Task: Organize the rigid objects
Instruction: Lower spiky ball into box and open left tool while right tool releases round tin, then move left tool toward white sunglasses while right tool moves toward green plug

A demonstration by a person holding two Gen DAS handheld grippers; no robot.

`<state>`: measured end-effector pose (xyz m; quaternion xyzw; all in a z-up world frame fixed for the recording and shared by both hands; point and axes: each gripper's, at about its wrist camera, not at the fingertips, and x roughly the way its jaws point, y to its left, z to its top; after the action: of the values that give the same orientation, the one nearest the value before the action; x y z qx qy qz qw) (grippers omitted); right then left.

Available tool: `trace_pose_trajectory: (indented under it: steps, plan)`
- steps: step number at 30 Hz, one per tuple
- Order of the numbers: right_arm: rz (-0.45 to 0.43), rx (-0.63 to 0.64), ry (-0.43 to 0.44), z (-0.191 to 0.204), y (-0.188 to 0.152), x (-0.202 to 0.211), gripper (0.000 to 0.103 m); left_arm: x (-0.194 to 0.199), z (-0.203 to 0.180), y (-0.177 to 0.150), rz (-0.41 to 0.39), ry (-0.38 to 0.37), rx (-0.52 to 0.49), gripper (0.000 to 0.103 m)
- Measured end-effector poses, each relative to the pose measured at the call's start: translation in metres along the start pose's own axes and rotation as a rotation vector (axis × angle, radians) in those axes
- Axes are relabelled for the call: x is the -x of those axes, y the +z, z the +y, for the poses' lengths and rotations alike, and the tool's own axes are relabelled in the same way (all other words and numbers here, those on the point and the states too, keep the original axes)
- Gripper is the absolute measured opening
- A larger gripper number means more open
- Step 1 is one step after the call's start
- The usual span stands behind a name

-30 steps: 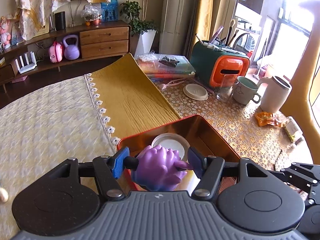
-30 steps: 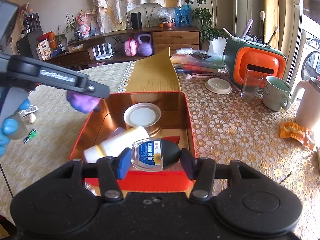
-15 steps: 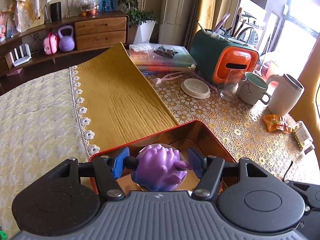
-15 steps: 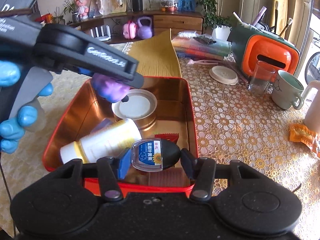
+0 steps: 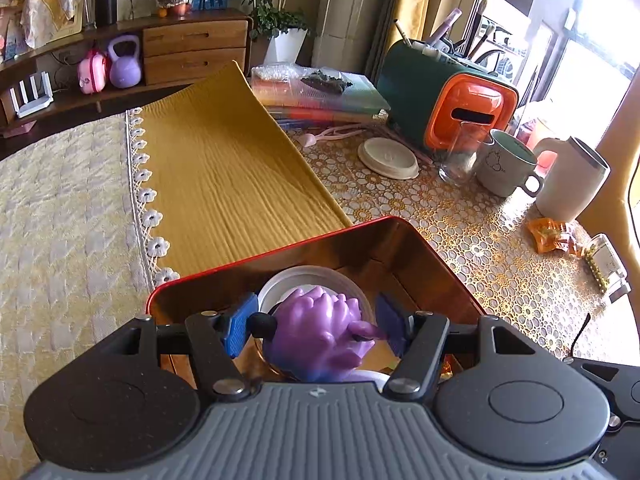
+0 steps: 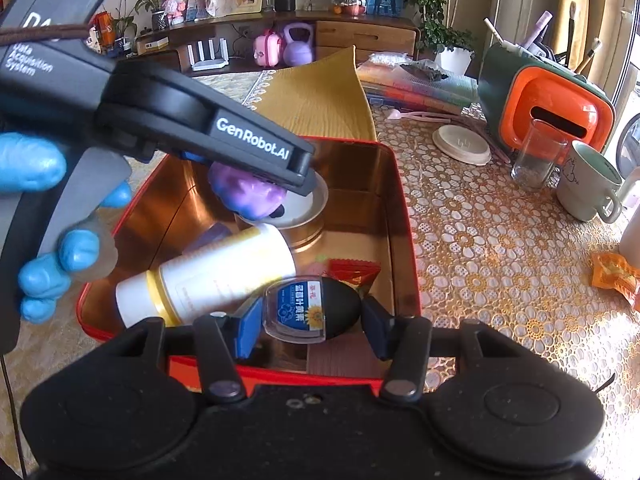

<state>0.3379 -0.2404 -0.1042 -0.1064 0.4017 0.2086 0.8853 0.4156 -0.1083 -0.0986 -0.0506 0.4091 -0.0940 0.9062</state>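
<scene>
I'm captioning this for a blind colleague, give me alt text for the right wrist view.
The right gripper holds a small black bottle over the near end of a red tin. The left gripper holds a purple toy above a round lid in the tin, beside a white bottle lying on its side.

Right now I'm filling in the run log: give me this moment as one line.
left gripper: holds purple toy over red tin | right gripper: holds black bottle at tin's near edge | inside: white bottle

Home living room, wooden sideboard (image 5: 192, 48), potted plant (image 5: 276, 28), lace-covered table (image 5: 480, 240)
</scene>
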Motion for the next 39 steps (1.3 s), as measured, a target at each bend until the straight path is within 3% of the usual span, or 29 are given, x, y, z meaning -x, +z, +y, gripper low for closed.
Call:
trace_pose_trajectory:
  steps: [13, 19, 39]
  plan:
    - [0.012, -0.041, -0.003, -0.001, 0.0, 0.002, 0.057, 0.01, 0.0, -0.013, 0.021, 0.005, -0.038, 0.065]
    - [0.007, -0.05, -0.014, 0.002, -0.002, 0.01, 0.058, 0.027, 0.002, -0.021, 0.004, -0.012, -0.049, 0.07]
    - [-0.07, -0.041, 0.017, 0.032, -0.004, 0.07, 0.067, 0.122, 0.032, -0.055, -0.086, -0.004, -0.067, 0.071]
